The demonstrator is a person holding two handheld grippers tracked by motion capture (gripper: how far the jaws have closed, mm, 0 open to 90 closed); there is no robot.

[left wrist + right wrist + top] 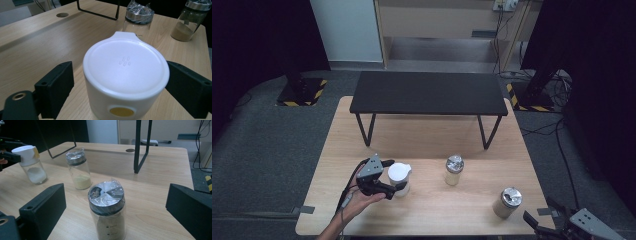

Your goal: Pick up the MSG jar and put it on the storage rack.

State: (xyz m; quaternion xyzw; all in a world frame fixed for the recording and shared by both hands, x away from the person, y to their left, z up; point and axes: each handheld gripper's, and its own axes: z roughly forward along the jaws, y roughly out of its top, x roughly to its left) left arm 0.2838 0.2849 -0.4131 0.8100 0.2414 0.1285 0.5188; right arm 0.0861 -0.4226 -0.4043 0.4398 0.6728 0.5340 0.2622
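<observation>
Left gripper view showed the white-lidded jar (126, 80) standing upright between that gripper's own two black jaws, its long axis vertical and its lid level with them. The right-hand jaw sat against the lid's rim, or very nearly; the left-hand jaw stood a little off the jar's side, so the left gripper (390, 176) was partly open around the jar and did not yet have a full grip on it. From the high view the jar (399, 178) lay just ahead of the left hand (362, 200), which came at it from the side, near the front left of the wooden table (432, 145).

Beyond the jar, farther from the left gripper, stood two metal-capped jars: the middle jar (454, 170) of pale powder and the near-right jar (507, 202) of tan powder. The latter stood upright between the wide-open jaws of the right gripper (544, 220), untouched; that gripper held nothing.

Counted: three jars, one white-lidded and two metal-capped; two grippers; one black bench (429, 93) on the table's far half.
</observation>
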